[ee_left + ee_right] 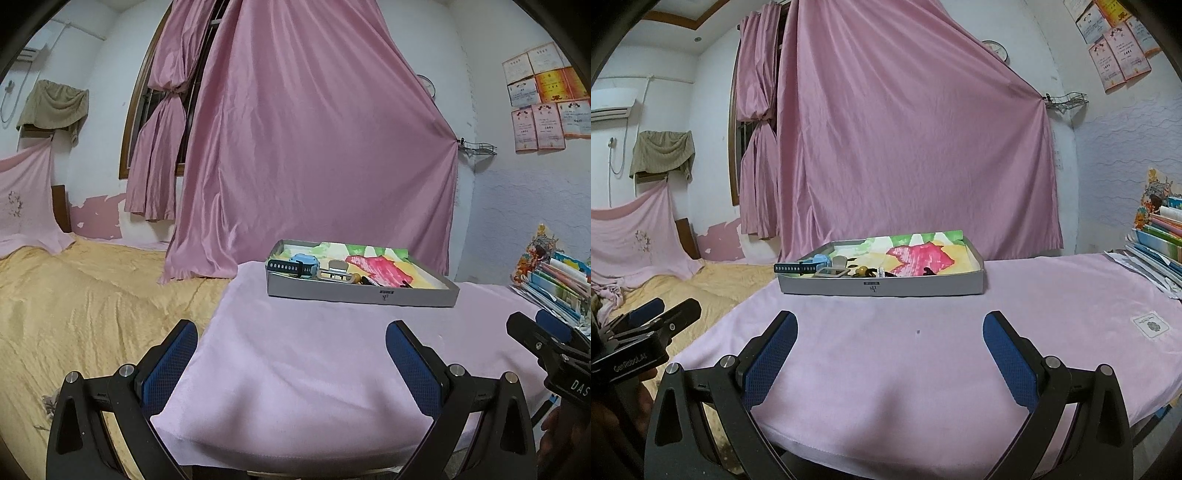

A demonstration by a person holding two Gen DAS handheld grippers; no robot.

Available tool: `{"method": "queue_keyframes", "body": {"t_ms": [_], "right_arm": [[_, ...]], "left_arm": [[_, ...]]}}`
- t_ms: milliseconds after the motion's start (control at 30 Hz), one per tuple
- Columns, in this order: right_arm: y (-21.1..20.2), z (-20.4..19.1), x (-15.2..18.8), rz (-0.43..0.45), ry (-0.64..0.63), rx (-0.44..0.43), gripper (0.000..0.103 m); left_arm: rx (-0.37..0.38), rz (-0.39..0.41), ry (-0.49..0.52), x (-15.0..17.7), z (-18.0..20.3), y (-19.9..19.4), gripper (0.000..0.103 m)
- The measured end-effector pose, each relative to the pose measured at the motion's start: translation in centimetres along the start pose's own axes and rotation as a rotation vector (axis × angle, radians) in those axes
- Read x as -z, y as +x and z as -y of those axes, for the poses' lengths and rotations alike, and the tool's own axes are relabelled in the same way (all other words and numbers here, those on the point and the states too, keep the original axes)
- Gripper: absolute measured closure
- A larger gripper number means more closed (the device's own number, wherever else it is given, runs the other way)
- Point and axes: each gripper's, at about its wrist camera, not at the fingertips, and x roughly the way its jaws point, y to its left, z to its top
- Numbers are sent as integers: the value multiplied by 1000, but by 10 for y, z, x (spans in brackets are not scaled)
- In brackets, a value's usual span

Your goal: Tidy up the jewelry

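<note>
- The left gripper (pixel 291 354) fills the bottom of the left wrist view, its jaws spread wide with nothing between them; only the pink cloth (pixel 314 369) covering the table shows in the gap.
- The right gripper (pixel 889 345) sits low in the right wrist view, its jaws likewise released and far apart, holding and touching nothing.
- Each gripper also shows in the other's view: the right one at the right edge of the left wrist view, the left one at the left edge of the right wrist view.
- A shallow grey box (pixel 362 293) rests on the cloth in the middle of both views, well ahead of both grippers; its floor is lined with a painted sheet in red, yellow and green.
- In the left part of the box lies a blue watch (pixel 812 265) with a dark strap that hangs over the box's left end.
- Beside the watch, toward the centre of the box, lie small pieces of jewelry (pixel 866 271); they are too small to tell apart.
- A pink curtain (pixel 314 147) hangs behind the box.
- A stack of books (pixel 557 284) lies at the right edge.
- A yellow bed (pixel 74 295) spreads at the left.
</note>
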Motion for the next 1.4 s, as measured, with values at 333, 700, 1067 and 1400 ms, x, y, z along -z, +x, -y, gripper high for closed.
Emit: {"method": "queue_keyframes", "body": {"t_ms": [333, 700, 1067, 1400], "right_arm": [[1, -3, -1, 0, -2, 2, 4], [2, -5, 0, -1, 2, -1, 4], [5, -5, 0, -3, 1, -3, 4], [6, -5, 2, 1, 6, -1, 4]], "left_arm": [[-1, 2, 1, 0, -1, 0, 1], [-1, 2, 0, 0, -1, 0, 1], [-1, 1, -4, -1, -1, -1, 1], [-2, 2, -5, -1, -1, -2, 1]]}}
